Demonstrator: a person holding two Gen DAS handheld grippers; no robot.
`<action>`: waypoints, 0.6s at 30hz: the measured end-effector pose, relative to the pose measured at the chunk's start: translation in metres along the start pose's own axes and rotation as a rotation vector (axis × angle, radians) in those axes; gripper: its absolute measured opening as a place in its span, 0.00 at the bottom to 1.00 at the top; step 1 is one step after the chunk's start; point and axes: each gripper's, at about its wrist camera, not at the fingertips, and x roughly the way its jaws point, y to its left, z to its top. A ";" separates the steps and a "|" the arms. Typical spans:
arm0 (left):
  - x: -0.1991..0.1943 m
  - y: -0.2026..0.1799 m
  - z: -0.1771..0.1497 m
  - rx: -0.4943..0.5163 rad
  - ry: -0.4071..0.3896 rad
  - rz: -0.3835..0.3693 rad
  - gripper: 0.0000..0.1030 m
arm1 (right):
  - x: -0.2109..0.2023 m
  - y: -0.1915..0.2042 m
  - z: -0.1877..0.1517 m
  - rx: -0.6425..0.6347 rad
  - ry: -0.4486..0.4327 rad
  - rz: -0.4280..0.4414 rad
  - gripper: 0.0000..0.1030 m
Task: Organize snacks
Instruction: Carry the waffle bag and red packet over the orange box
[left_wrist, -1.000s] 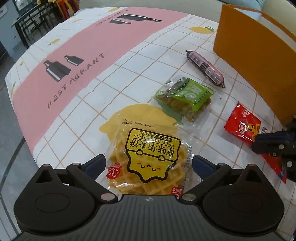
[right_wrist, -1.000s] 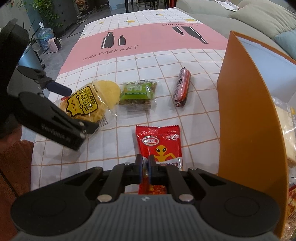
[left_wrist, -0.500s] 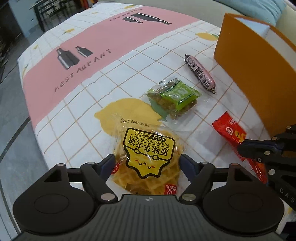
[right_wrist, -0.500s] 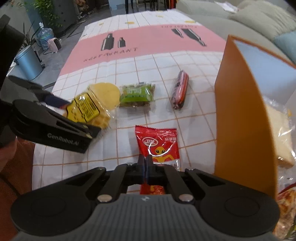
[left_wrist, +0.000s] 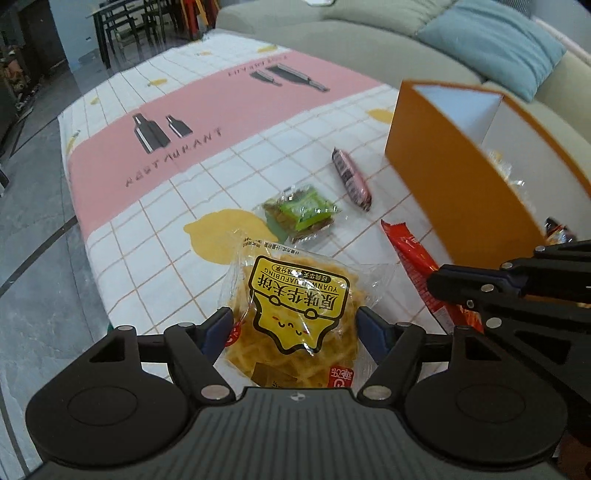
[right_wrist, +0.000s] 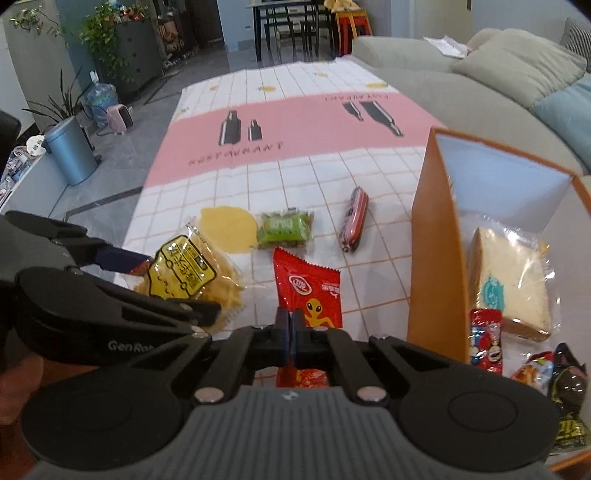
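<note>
A living room with a grey sofa (right_wrist: 461, 74) lies behind the table (left_wrist: 258, 122), which wears a pink-and-white checked cloth. Your left gripper (left_wrist: 293, 328) stands wide, yet its blue pads press both sides of the waffle packet (left_wrist: 295, 317), so you hold it lifted at the lower centre of the left view. Your right gripper (right_wrist: 291, 328) is pinched fully together on the lower edge of the red snack packet (right_wrist: 308, 288), which hangs from it with its long axis running up the frame. Outward from there, the green packet (right_wrist: 286, 229) and the sausage stick (right_wrist: 354, 218) lie flat on the cloth, mid-frame and well apart from either gripper. The orange box (right_wrist: 432, 258) stands open at the right of both views, bread (right_wrist: 509, 280) and sweets already inside. It sits just right of your right gripper, with only its near wall between the red packet and the opening; your left hand is the farther one, so the red packet probably goes in first.
</note>
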 end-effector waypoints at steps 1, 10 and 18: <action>-0.006 0.000 0.000 -0.006 -0.009 0.000 0.82 | -0.006 0.001 0.000 0.003 -0.012 0.003 0.00; -0.058 -0.017 0.016 -0.007 -0.108 -0.028 0.82 | -0.071 -0.009 0.010 0.040 -0.149 0.013 0.00; -0.091 -0.060 0.045 0.071 -0.200 -0.088 0.82 | -0.127 -0.044 0.016 0.075 -0.263 -0.048 0.00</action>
